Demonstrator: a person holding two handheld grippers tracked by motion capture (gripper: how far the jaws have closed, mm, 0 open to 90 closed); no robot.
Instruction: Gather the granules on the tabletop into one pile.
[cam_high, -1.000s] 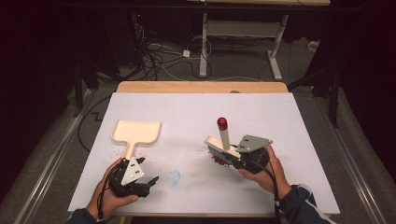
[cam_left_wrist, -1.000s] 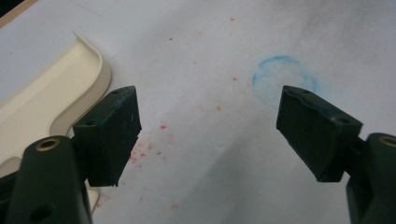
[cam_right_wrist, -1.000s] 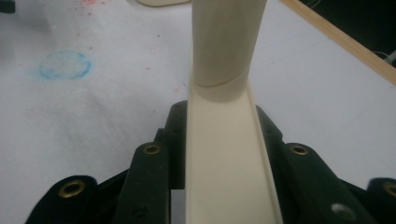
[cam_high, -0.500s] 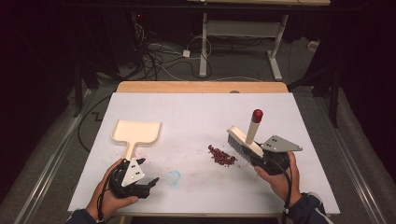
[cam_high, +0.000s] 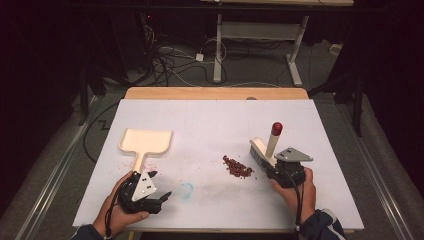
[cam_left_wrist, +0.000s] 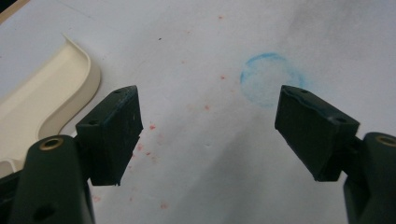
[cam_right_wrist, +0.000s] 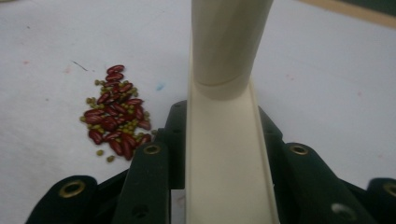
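Observation:
A cream dustpan (cam_high: 146, 141) lies on the white table's left side, its handle toward me; its edge (cam_left_wrist: 44, 105) shows in the left gripper view. My left gripper (cam_high: 161, 199) rests open just below the pan's handle, jaws wide apart over bare table (cam_left_wrist: 208, 135). A small pile of red and green beans (cam_high: 237, 167) (cam_right_wrist: 114, 121) lies mid-table. My right gripper (cam_high: 272, 170) (cam_right_wrist: 224, 154) is shut on a cream brush (cam_high: 264, 150) (cam_right_wrist: 224, 116) with a red-tipped handle, held just right of the beans.
A faint blue ring (cam_high: 186, 191) (cam_left_wrist: 268, 79) is drawn on the table beside the left gripper. Small red specks are scattered near the dustpan handle. A wooden strip (cam_high: 215, 93) borders the far table edge; cables and desk legs lie on the floor beyond.
My right gripper carried the brush rightward, uncovering the bean pile, and then lowered it slightly beside the beans. The left gripper stayed put.

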